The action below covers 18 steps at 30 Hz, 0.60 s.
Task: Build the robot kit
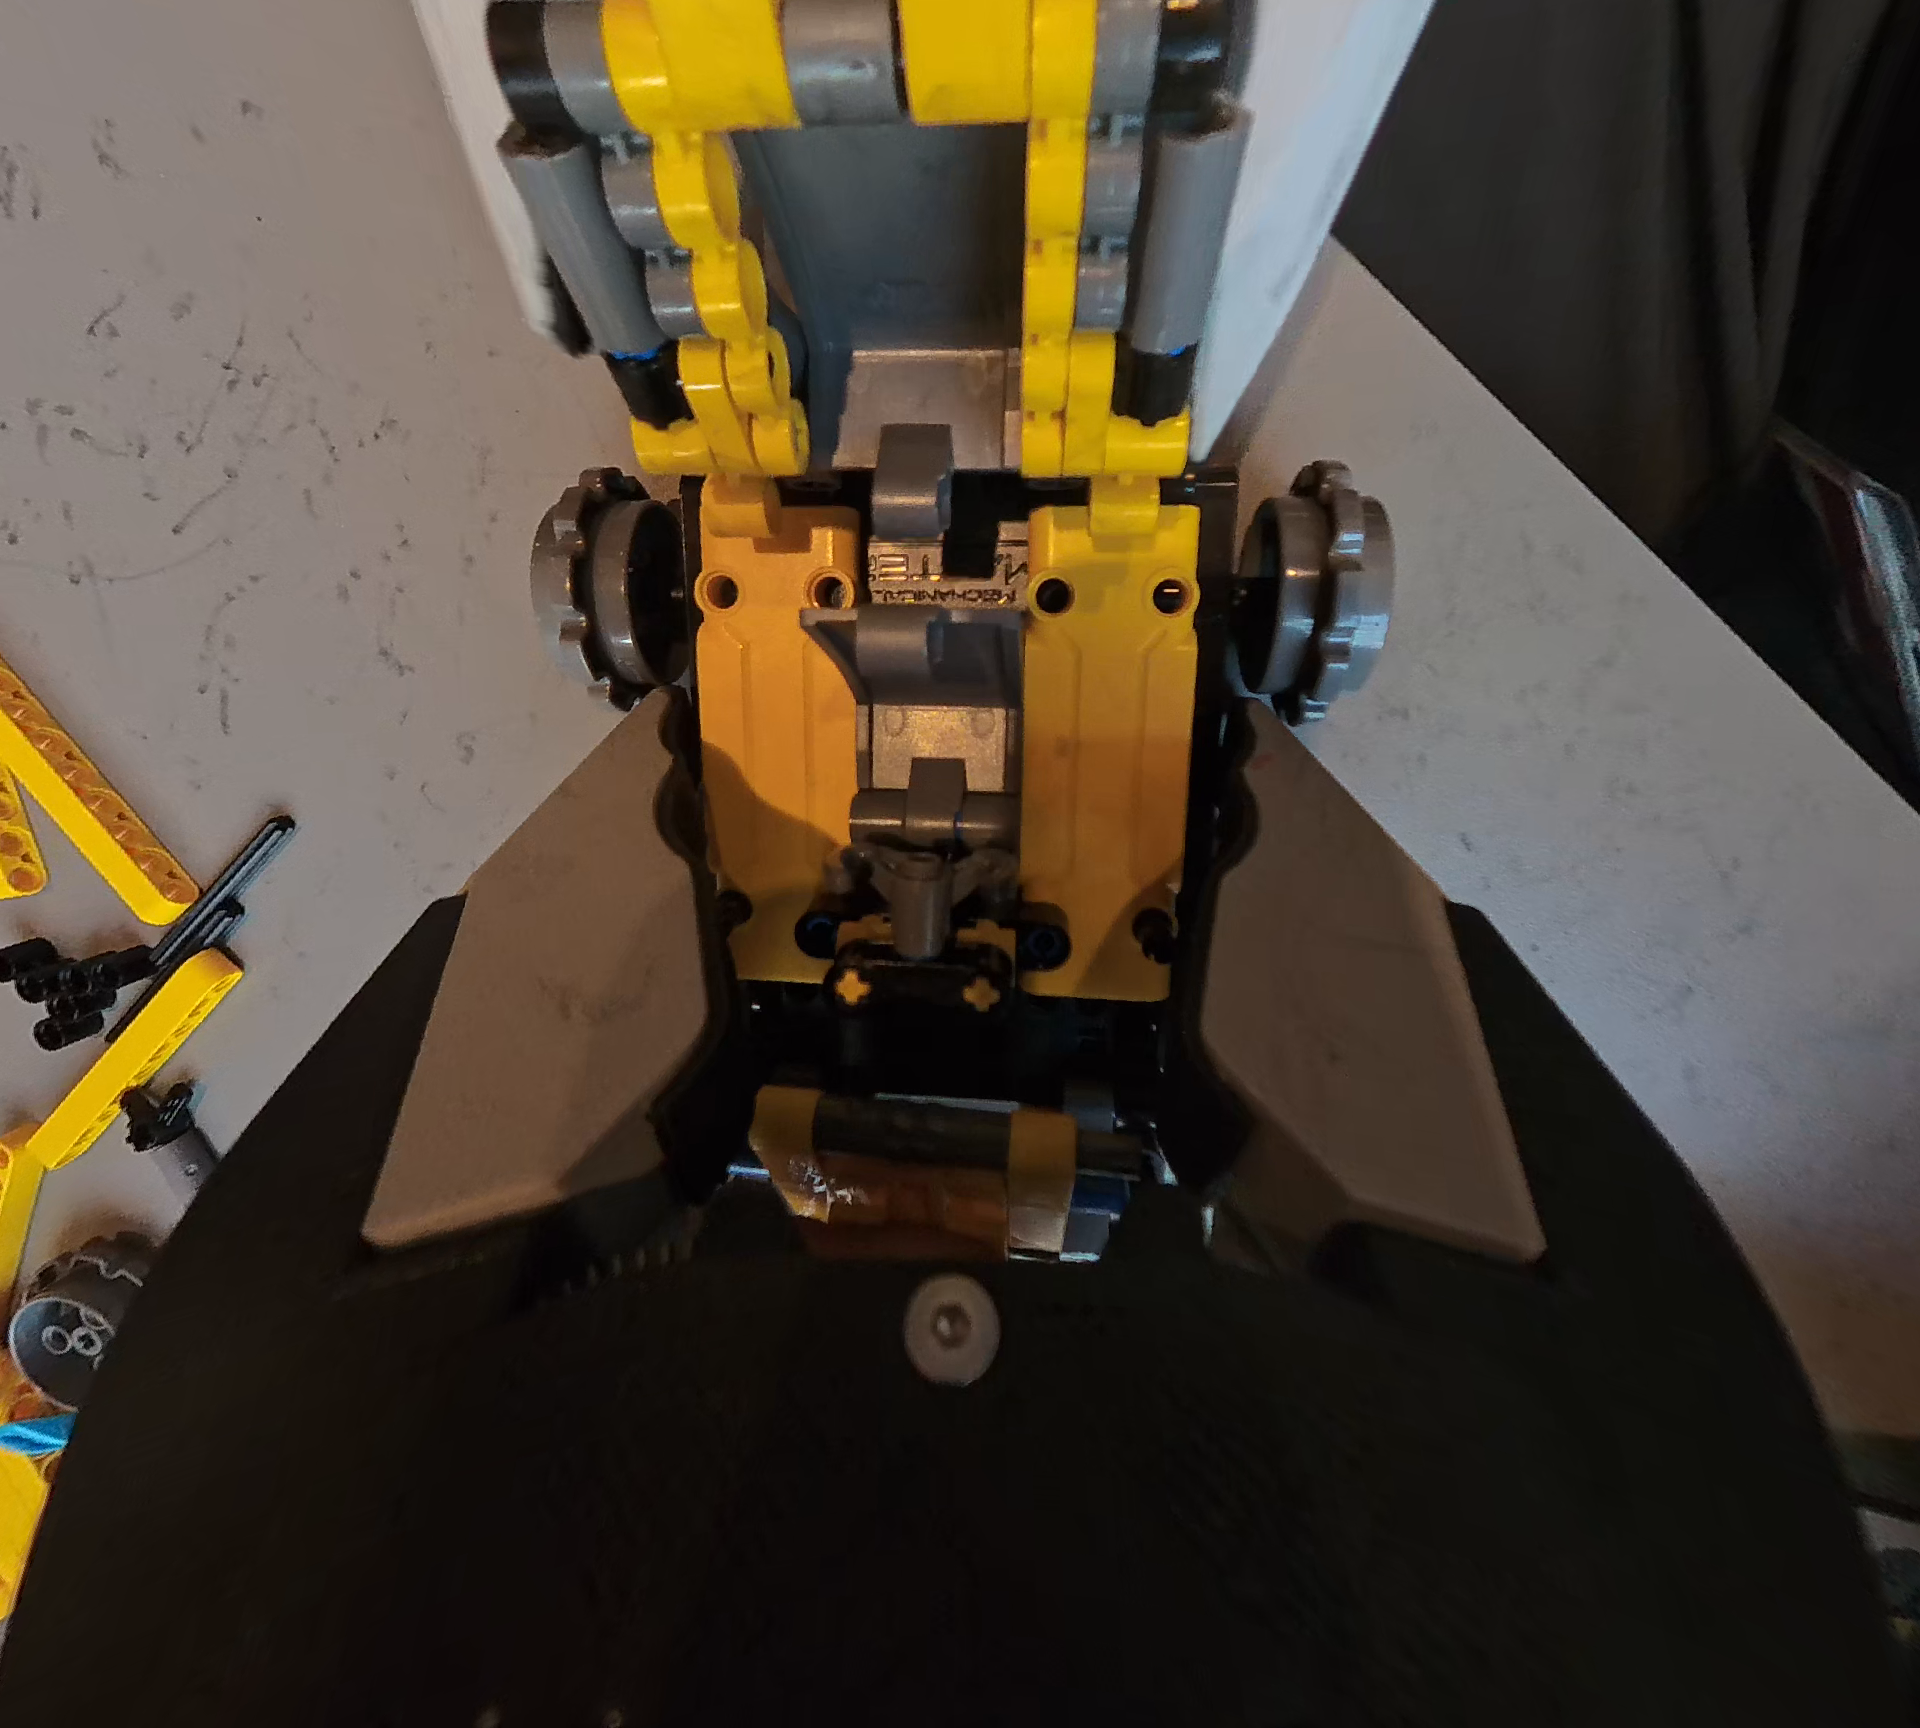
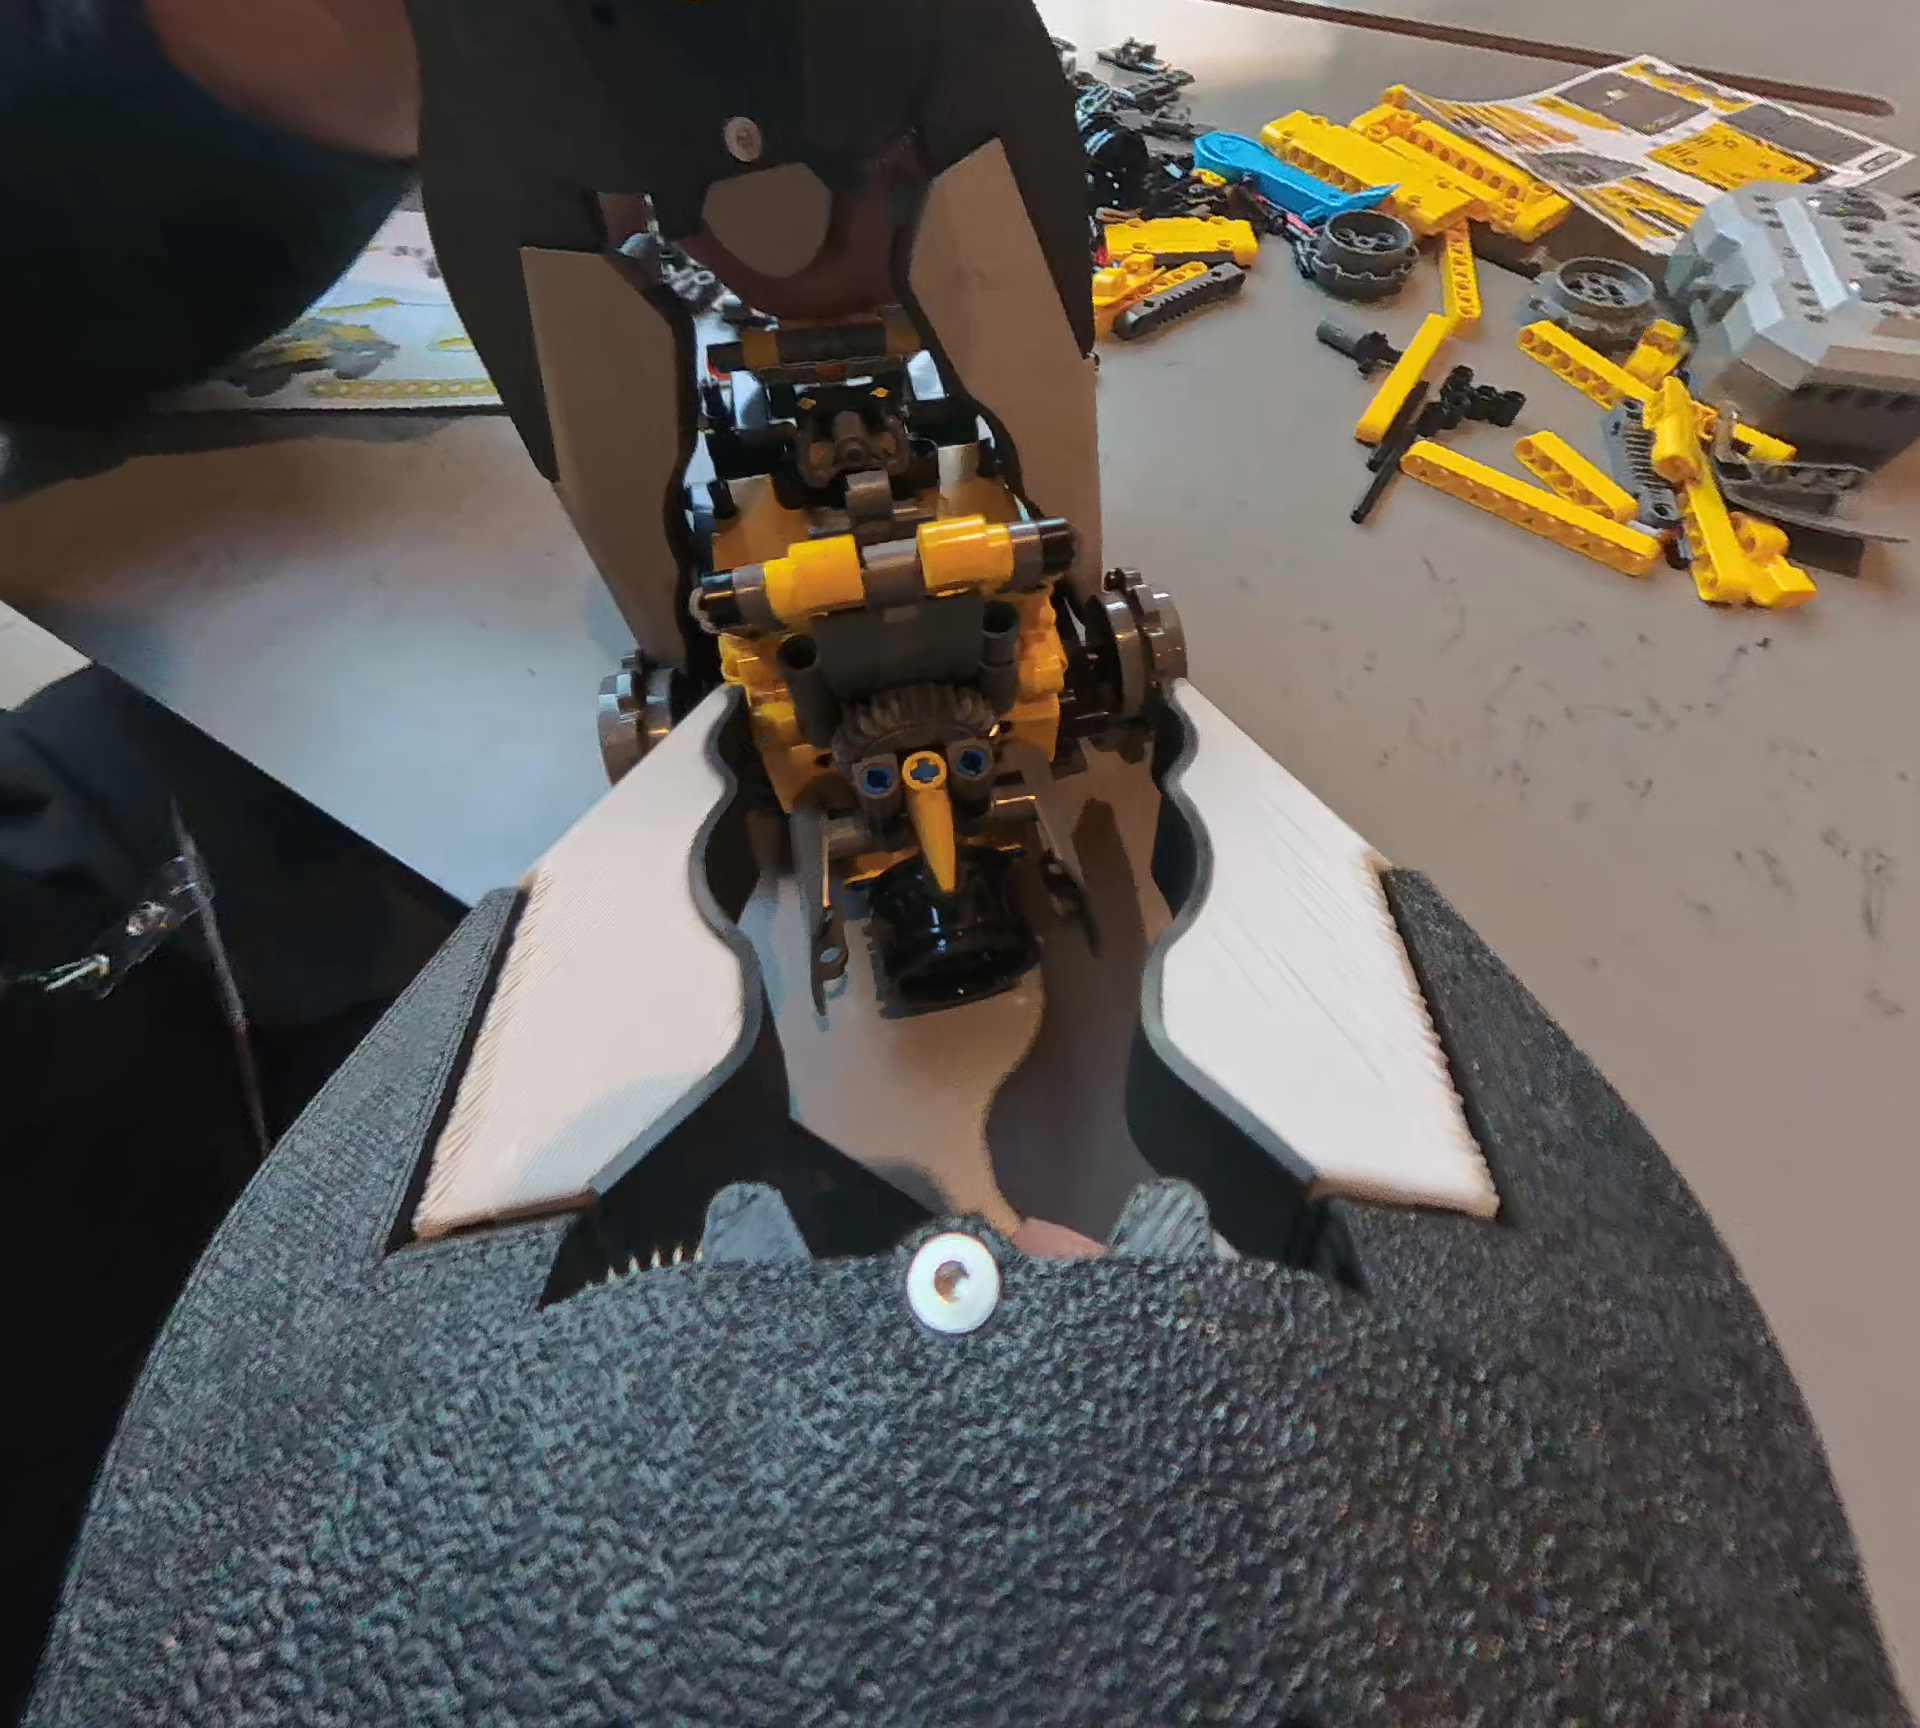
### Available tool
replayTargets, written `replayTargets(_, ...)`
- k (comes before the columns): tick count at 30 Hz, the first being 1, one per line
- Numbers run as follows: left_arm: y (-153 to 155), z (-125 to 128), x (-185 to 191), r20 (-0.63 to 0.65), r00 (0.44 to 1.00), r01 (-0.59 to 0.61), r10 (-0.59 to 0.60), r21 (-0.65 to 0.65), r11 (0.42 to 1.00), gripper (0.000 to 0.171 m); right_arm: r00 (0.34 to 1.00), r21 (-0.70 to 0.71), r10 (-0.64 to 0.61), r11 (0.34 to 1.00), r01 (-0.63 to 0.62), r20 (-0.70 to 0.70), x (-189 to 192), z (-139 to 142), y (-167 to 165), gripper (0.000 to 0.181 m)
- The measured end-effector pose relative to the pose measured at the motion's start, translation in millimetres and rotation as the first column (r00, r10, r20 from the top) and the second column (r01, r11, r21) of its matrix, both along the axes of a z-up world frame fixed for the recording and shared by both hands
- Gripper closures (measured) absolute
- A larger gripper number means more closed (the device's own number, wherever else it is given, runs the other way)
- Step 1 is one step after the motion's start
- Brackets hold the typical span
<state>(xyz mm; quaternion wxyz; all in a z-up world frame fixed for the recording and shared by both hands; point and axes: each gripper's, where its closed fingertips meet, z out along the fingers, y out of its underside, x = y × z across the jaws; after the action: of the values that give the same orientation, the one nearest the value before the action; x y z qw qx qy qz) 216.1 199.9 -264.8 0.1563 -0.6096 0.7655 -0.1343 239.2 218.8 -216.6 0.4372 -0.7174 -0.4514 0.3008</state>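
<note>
Pale scuffed bench point(image 2: 1455, 743) carries loose yellow beams point(image 2: 1527, 499); both hand-held grippers, left point(image 1: 951, 826) and right point(image 2: 940, 774), pinch the yellow model point(image 1: 951, 743) from opposite ends, steadying it aloft.

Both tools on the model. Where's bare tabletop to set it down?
Free: the tabletop stretch right of the yellow brick model, nearer than the loose yellow beams. Crowded: far right, around the beams, grey wheel hubs and instruction sheet.

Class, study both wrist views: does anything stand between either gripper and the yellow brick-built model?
Nothing visible does. The left gripper has its fingers closed against the sides of the yellow model, and the right gripper closes on its opposite end. Loose yellow beams lie off to the side on the table.
</note>
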Motion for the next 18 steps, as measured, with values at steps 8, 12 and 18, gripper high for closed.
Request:
replayTargets(8,-1.3,0.0,-2.1,-0.001,1.000,-0.007,0.007,0.000,1.000,0.074,0.985,-0.143,0.037,0.988,-0.061,-0.168,4.1,1.2,-12.4,0.129)
replayTargets(12,-1.9,0.1,-3.2,0.000,1.000,-0.004,0.004,0.001,1.000,0.074,0.985,-0.062,0.061,0.995,-0.072,-0.161,6.6,4.2,-13.5,0.121)
replayTargets(18,-1.7,0.1,-4.3,-0.011,1.000,-0.011,0.011,0.006,1.000,0.074,0.981,-0.054,0.056,0.996,-0.067,-0.187,16.5,4.2,-10.8,0.117)
